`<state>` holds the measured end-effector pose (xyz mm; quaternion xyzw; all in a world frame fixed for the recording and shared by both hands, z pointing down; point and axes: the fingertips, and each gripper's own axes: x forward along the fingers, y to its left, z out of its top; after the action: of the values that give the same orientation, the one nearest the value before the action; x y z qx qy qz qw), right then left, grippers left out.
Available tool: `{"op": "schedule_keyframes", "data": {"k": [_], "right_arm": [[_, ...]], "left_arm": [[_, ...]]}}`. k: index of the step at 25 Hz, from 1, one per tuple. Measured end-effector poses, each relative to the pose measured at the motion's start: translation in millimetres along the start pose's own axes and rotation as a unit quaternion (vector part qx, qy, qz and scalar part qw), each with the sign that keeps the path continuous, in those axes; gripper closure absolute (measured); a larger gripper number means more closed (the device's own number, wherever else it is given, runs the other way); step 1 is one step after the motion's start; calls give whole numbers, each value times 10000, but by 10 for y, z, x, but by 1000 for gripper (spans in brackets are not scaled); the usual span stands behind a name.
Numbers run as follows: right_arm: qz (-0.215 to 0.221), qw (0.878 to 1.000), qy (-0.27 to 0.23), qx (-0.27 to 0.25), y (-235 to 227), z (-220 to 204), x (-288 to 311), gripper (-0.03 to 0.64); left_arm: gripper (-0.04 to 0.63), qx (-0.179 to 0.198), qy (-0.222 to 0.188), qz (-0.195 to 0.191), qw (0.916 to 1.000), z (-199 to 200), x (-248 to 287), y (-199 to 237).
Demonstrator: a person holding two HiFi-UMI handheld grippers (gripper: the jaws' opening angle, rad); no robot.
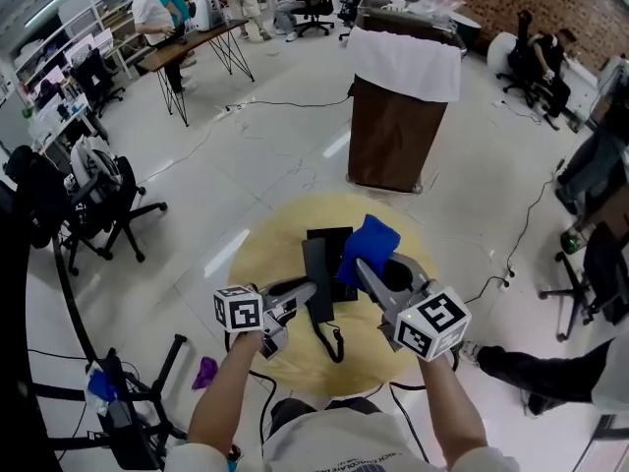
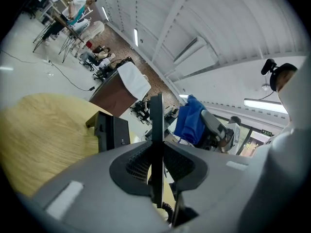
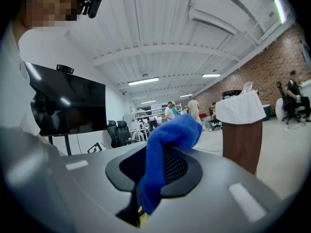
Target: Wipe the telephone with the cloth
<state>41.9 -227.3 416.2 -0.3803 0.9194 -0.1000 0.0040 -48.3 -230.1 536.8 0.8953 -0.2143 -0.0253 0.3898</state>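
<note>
A black telephone base (image 1: 330, 241) sits on the round wooden table (image 1: 265, 254). My left gripper (image 1: 303, 292) is shut on the black handset (image 1: 316, 288), which is lifted off the base. In the left gripper view the handset (image 2: 156, 144) stands edge-on between the jaws, with the base (image 2: 111, 131) to its left. The coiled cord (image 1: 332, 340) hangs toward the table's near edge. My right gripper (image 1: 365, 266) is shut on a blue cloth (image 1: 370, 246), just right of the handset and above the base. The cloth (image 3: 163, 152) bulges up from between the jaws in the right gripper view.
Beyond the table stands a brown cabinet (image 1: 391, 131) draped with a white sheet. Office chairs (image 1: 98, 200) and cables lie on the floor at left and right. A purple scrap (image 1: 204, 372) lies on the floor near my left arm. People sit and stand at desks far off.
</note>
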Motion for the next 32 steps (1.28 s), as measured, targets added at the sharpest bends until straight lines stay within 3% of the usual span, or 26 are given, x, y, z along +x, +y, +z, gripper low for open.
{"op": "schedule_keyframes", "data": {"k": [13, 28, 32], "right_arm": [[-272, 9974, 550, 382, -326, -492, -123, 555], [-220, 9946, 883, 493, -294, -719, -70, 555], [-209, 9943, 906, 523, -288, -732, -63, 555]], "left_arm": [[534, -436, 390, 356, 9977, -168, 319, 881], [534, -998, 598, -91, 9932, -242, 400, 1113], [526, -995, 594, 78, 9932, -301, 397, 1196]]}}
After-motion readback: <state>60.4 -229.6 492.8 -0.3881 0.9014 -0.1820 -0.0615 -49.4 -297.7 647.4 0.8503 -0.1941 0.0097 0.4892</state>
